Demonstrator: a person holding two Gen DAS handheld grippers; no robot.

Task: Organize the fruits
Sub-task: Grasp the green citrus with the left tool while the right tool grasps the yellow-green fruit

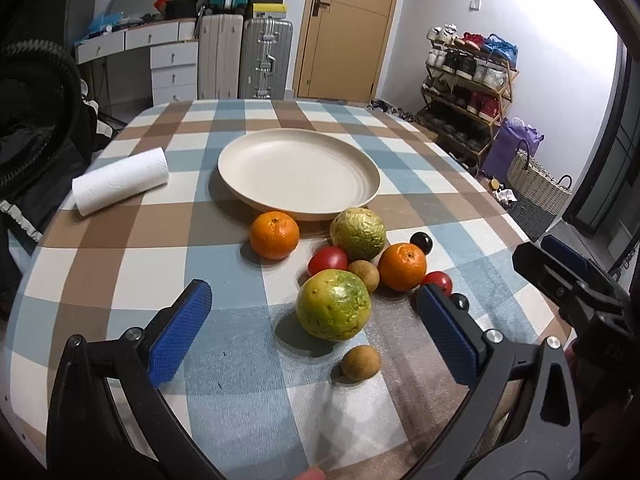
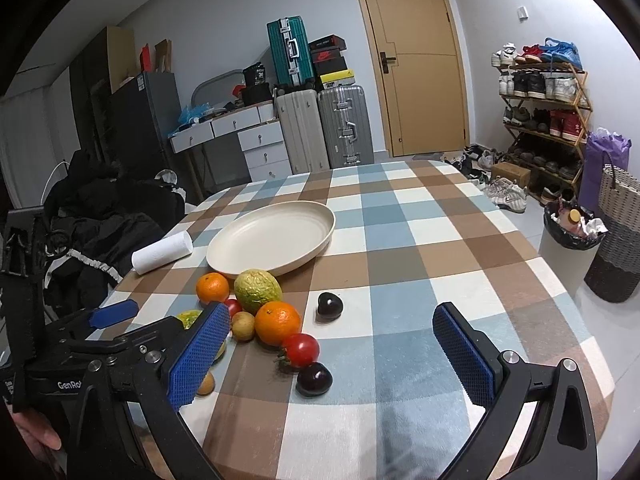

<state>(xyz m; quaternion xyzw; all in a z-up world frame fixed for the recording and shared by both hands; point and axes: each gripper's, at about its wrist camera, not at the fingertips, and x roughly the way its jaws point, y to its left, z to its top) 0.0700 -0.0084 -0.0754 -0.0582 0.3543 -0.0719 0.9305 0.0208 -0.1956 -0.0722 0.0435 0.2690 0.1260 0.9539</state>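
Fruit I counted: two oranges (image 1: 275, 234), two green-yellow citrus (image 1: 333, 305), two tomatoes (image 2: 301, 349), two longans (image 1: 360, 362), two dark plums (image 2: 314, 378), clustered before the plate (image 1: 280, 136).
Jaws: my left gripper (image 1: 316, 330) and right gripper (image 2: 332, 356) both gaped, empty.
Writing: "GenRo" on the left gripper's body.

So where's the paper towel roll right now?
The paper towel roll lies on its side near the table's left edge, left of the empty plate, apart from the fruit.

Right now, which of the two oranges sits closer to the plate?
The orange left of the wrinkled green fruit, almost touching the plate rim. The other orange lies farther back among the tomatoes.
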